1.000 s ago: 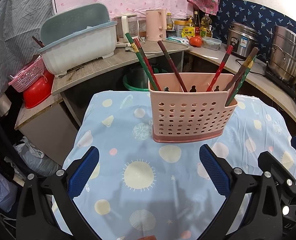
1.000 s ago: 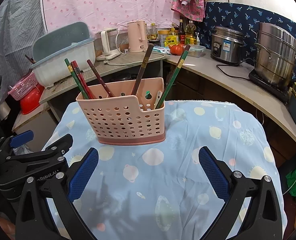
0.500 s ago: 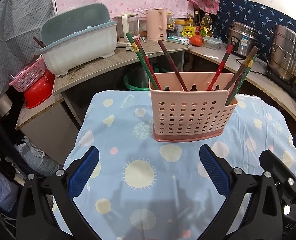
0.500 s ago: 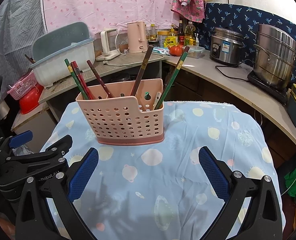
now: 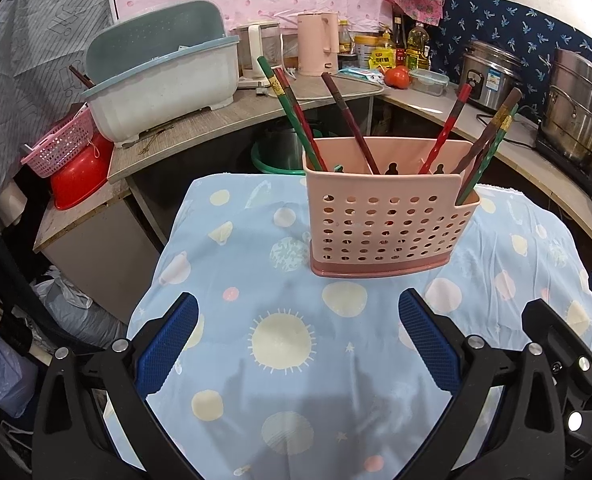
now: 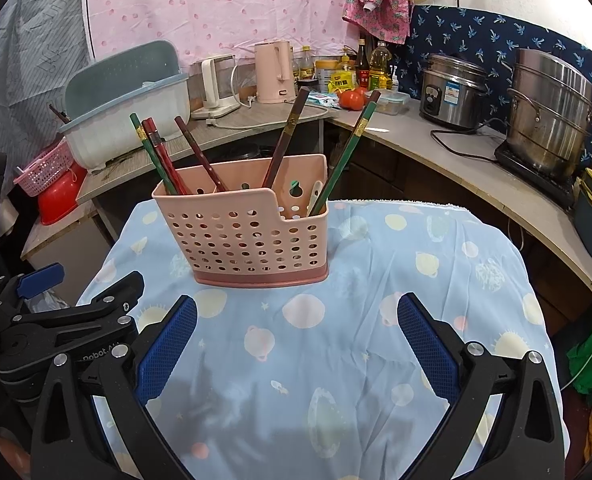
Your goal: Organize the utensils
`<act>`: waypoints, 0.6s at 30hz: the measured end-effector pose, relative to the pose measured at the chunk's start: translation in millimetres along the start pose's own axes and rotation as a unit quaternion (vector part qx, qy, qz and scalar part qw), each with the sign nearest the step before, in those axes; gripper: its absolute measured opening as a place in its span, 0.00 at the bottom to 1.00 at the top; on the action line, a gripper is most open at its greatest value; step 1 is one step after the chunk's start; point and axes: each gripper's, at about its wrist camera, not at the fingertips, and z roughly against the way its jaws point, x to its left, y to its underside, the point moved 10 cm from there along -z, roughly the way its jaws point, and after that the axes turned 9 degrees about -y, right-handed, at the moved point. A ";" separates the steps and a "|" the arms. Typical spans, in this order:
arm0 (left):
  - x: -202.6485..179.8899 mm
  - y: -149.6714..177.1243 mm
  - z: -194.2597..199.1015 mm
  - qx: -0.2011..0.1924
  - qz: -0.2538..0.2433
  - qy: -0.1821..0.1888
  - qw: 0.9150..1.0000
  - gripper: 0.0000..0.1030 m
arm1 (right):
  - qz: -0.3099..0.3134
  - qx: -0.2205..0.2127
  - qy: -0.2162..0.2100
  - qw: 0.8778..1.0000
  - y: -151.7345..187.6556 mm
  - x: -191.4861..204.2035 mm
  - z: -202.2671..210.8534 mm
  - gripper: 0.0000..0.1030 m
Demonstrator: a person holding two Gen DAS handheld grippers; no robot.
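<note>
Both grippers hang wide open and empty. The pink holder stands at 12 o'clock from the left gripper, 11 o'clock from the right gripper; its chopsticks lean upward.

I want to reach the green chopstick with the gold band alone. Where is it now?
In the right wrist view, the green chopstick leans rightward out of the right end compartment of the pink holder, beside a pale utensil handle, with the brown chopstick to its left.
</note>
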 end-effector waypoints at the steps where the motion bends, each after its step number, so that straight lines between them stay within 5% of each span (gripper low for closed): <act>1: 0.2 0.2 0.0 0.000 0.000 0.000 1.000 0.93 | 0.000 0.000 0.000 1.000 0.0 0.2 -0.1 0.94; 18: -1.1 0.3 0.3 0.001 -0.006 0.000 1.000 0.93 | -0.002 -0.003 0.001 1.000 2.0 -3.3 5.1 0.94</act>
